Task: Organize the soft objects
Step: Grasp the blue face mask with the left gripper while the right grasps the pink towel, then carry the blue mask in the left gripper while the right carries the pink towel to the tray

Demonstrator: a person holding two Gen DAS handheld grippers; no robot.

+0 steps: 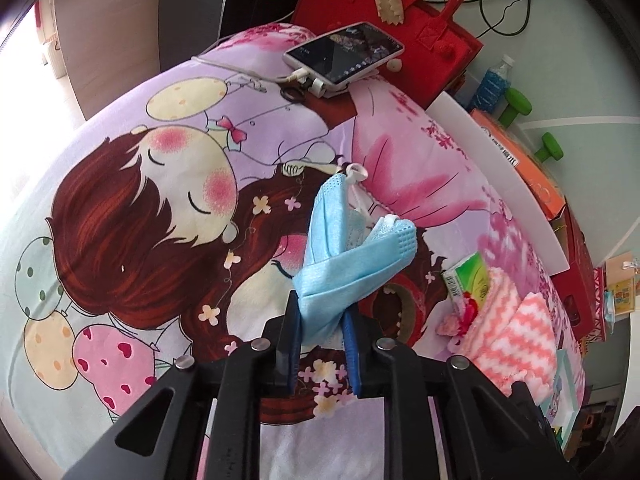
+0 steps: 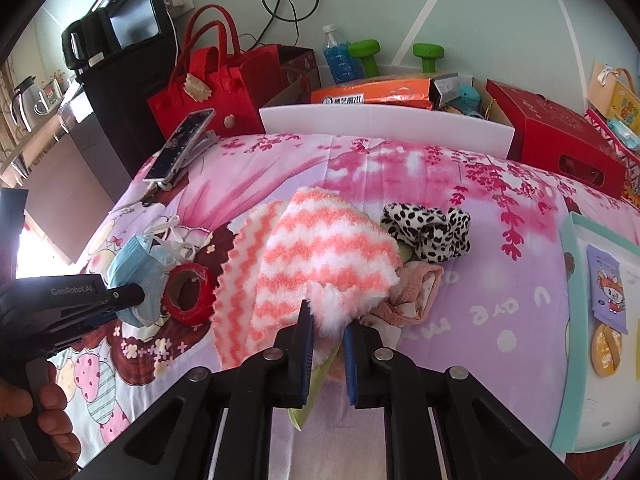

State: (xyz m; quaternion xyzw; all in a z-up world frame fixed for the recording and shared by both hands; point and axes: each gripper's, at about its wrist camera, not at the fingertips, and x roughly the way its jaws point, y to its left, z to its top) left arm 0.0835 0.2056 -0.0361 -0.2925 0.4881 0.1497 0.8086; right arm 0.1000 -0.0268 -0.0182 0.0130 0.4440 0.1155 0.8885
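Note:
A light blue face mask (image 1: 352, 256) hangs folded from my left gripper (image 1: 320, 308), which is shut on its lower bunch just above the cartoon bedsheet (image 1: 140, 208). In the right wrist view that same mask (image 2: 136, 264) sits at the tip of the left gripper (image 2: 134, 300), beside a red tape roll (image 2: 188, 288). My right gripper (image 2: 328, 318) is shut on the near fringe of a fuzzy pink-and-white zigzag cloth (image 2: 328, 248). A leopard-print cloth (image 2: 432, 232) and a crumpled pink garment (image 2: 412, 288) lie just right of it.
A phone (image 2: 180, 146) on a stand, a red felt bag (image 2: 208, 96) and a white foam board (image 2: 384, 124) line the far edge. A green tissue pack (image 1: 468, 280) lies by the zigzag cloth. A teal tray (image 2: 592, 320) is at right. A hand (image 2: 52, 412) holds the left gripper.

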